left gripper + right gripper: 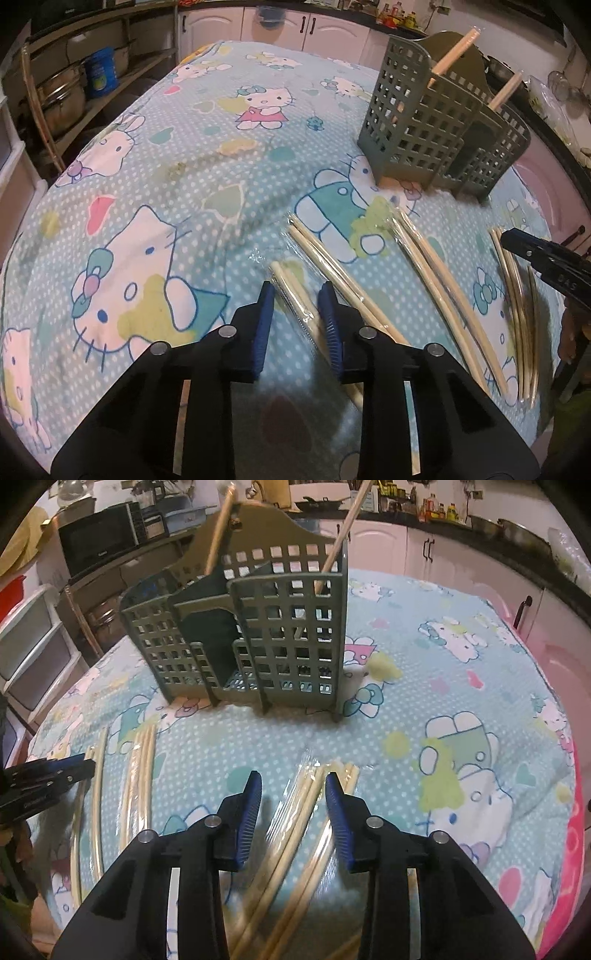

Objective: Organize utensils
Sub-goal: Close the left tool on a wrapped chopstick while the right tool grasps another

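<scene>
Several cellophane-wrapped chopstick pairs lie on the cartoon-cat tablecloth (155,155). My left gripper (296,295) is low over the leftmost wrapped pair (291,291), which lies between the blue pads with a gap on each side. My right gripper (292,779) straddles a bundle of wrapped chopsticks (306,812), and its pads stand off them too. Behind them stands a grey-green lattice utensil holder (424,122) (288,627) with two sticks (221,531) leaning in it. Each gripper shows at the edge of the other's view, the right gripper (517,240) and the left gripper (85,766).
More wrapped pairs (436,277) (140,782) lie between the two grippers. A shelf with pots (62,96) stands left of the table, and a microwave (99,539) behind the holder. White cabinets (288,26) and counter bottles (436,509) line the back wall.
</scene>
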Available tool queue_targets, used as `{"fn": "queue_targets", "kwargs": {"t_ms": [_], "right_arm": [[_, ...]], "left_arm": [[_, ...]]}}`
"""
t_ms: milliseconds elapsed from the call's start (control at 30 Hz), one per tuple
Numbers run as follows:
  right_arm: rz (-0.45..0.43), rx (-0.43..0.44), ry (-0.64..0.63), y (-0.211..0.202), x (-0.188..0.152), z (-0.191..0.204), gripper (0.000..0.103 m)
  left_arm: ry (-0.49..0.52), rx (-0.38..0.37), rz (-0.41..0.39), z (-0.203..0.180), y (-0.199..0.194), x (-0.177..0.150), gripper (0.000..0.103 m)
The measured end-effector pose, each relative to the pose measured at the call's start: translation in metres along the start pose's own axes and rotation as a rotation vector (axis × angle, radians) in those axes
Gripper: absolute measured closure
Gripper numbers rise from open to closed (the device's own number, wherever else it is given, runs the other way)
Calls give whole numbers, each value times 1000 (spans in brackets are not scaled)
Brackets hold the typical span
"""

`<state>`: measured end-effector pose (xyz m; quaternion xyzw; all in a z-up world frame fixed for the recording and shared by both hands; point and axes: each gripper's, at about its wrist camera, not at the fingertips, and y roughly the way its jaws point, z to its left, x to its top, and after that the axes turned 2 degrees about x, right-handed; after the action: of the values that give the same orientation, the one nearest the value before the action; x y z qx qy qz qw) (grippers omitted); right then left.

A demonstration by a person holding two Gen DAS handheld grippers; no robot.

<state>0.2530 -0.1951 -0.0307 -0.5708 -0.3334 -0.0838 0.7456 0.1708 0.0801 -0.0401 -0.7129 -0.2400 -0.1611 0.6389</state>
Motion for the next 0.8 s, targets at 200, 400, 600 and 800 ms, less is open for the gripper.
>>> {"fn": "queue_targets", "kwargs": {"t_ms": [200,400,600,800], "right_arm": [[37,-26,27,18,9,-2,80],[23,9,83,14,11,-16,91],[-7,50,105,-2,14,-22,94],[-57,83,80,-25,18,-16,95]], "left_arm": [[-20,-18,-6,6,4,7,92],[-47,-55,-5,14,4,10,97],[-72,-89,-6,23,-3,5,98],[-100,-116,-9,33,-13,0,98]]}}
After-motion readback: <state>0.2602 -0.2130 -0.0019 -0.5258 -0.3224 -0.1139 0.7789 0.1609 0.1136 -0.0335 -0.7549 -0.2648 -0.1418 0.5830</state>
